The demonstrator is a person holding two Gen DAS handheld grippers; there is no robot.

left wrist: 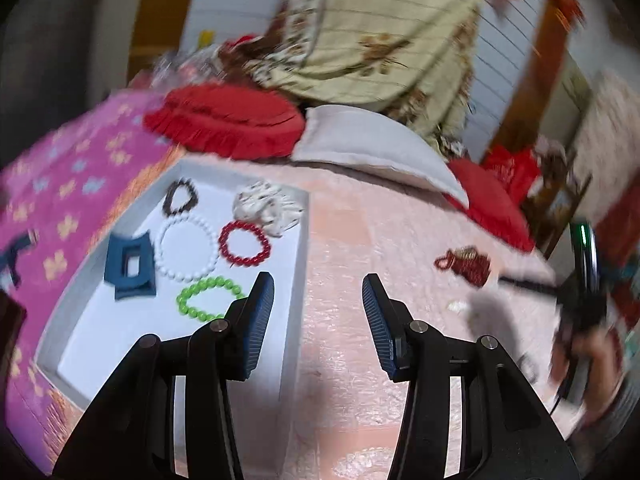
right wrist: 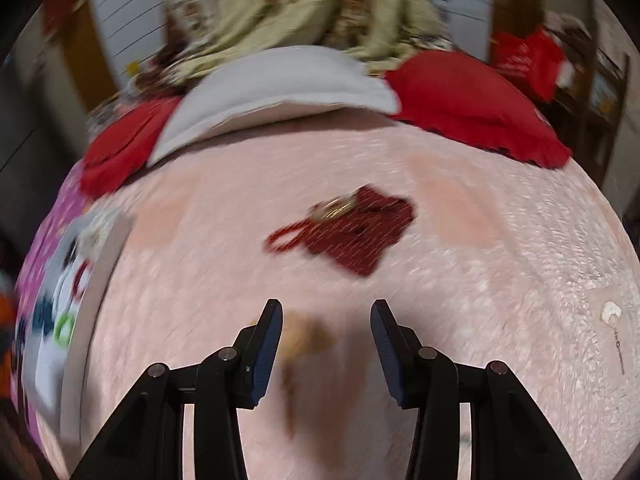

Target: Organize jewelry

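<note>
- Jewelry in the white tray [left wrist: 298,256]: several bead bracelets already placed.
- We carry nothing; left gripper [left wrist: 318,294] and right gripper [right wrist: 326,318] gape empty.
- Next we fetch the red jewelry heap [right wrist: 352,232] mid-blanket.

Soft indoor light, motion blur, fisheye warping

Motion blur smears the red jewelry heap [right wrist: 352,232] (its pieces unreadable).

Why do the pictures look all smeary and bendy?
Left wrist view: the fisheye lens bends the white tray, edges go dark, and the right gripper smears with motion. Right wrist view: blurrier still, the dark red jewelry pile streaks, and a shadow falls between the fingers.
</note>
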